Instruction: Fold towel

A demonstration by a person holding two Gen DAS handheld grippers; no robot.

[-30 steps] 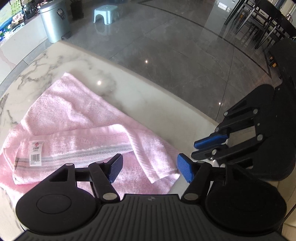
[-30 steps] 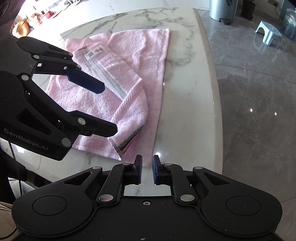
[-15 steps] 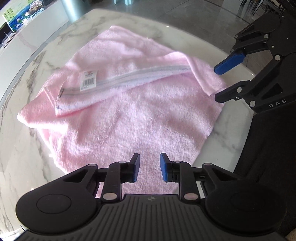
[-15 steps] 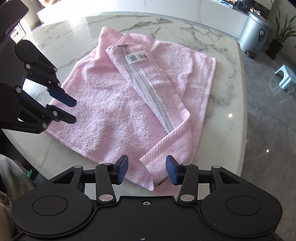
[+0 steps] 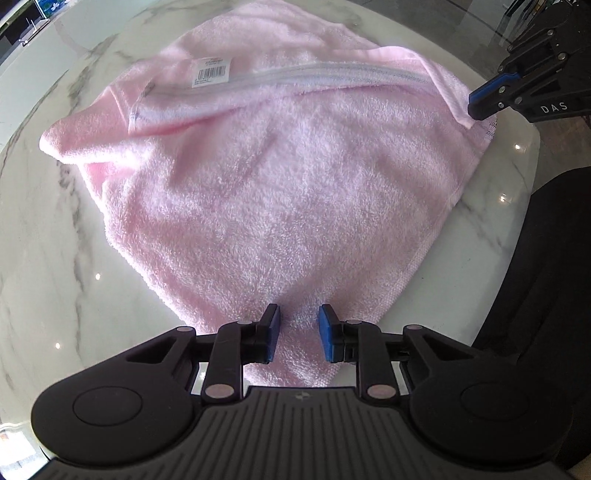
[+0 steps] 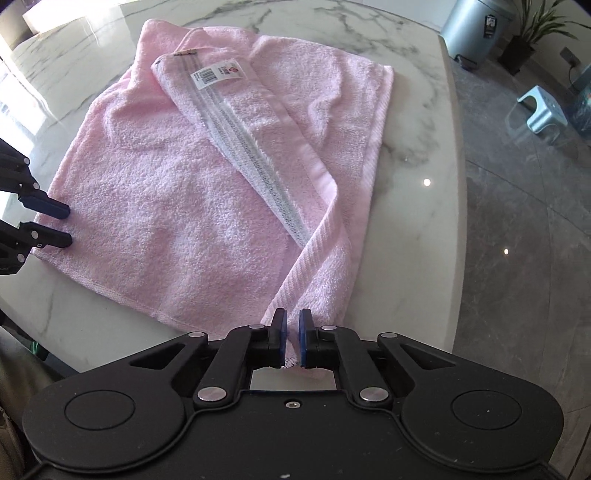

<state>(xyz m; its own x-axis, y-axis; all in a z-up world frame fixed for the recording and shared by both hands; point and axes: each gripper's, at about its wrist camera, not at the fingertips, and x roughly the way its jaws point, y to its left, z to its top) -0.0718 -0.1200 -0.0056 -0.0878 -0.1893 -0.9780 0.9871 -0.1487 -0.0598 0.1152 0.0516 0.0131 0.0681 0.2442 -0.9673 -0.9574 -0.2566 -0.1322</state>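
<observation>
A pink towel [image 5: 280,177] lies partly folded on a white marble table [image 5: 44,229], with a striped hem and a barcode label [image 5: 210,72] turned up on top. My left gripper [image 5: 298,332] straddles the towel's near corner with its blue pads a little apart, open. My right gripper [image 6: 293,334] is shut on the towel's [image 6: 177,192] other near corner, at the folded hem edge. The left gripper also shows at the left edge of the right wrist view [image 6: 55,225]. The right gripper shows at the top right of the left wrist view [image 5: 487,107].
The table edge [image 6: 456,206] runs close on the right, with grey tiled floor beyond. A metal bin [image 6: 476,29], a plant [image 6: 532,33] and a small blue stool [image 6: 543,110] stand on the floor. A dark chair [image 5: 546,280] is by the table's near side.
Both grippers have moved down onto the towel's near corners. The right gripper has closed on its corner. The left gripper's pads have come in around the other corner.
</observation>
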